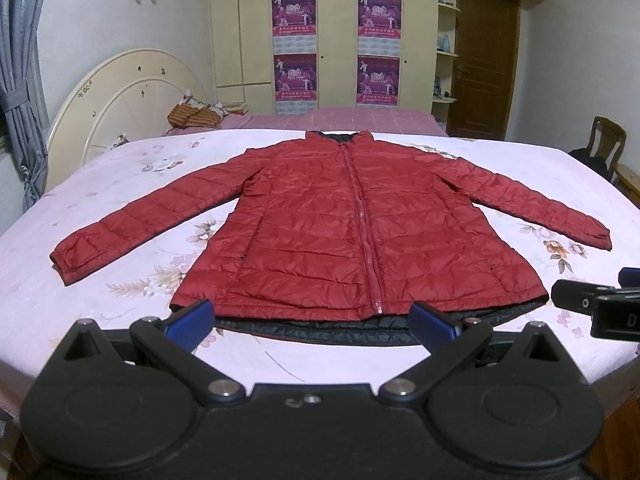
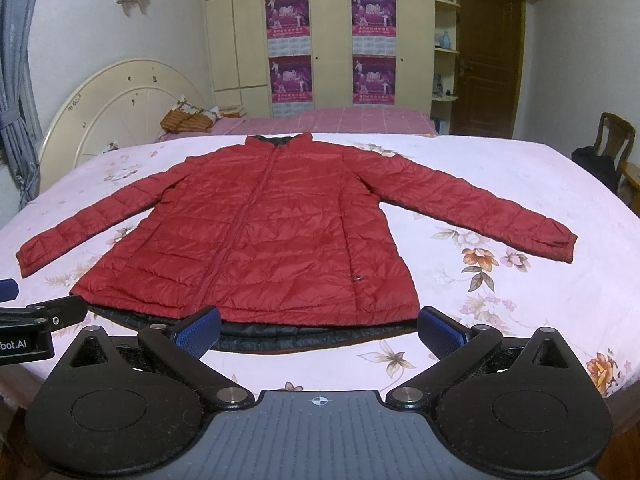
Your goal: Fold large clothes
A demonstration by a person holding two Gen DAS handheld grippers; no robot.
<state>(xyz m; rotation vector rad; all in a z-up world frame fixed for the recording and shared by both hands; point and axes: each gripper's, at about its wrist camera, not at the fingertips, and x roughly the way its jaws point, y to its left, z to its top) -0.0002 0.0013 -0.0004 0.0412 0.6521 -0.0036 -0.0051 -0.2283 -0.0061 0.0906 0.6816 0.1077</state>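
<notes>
Two claws, your left claw (image 1: 310, 318) and right claw (image 2: 320, 330), are hovering spread wide and empty over the floral bed (image 1: 120, 208), where the red jacket (image 1: 352, 232) is lying flat, zipped, below the wardrobe (image 1: 336, 40).

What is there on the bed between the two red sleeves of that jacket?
The jacket's zipped quilted body, flat on the flowered bedsheet; bare sheet shows in the gaps beside it. Both wrist views show this.

Poster (image 1: 294, 12) lettering too small to read; jacket's dark lining (image 2: 304, 338) partly behind fingers (image 2: 198, 330).
</notes>
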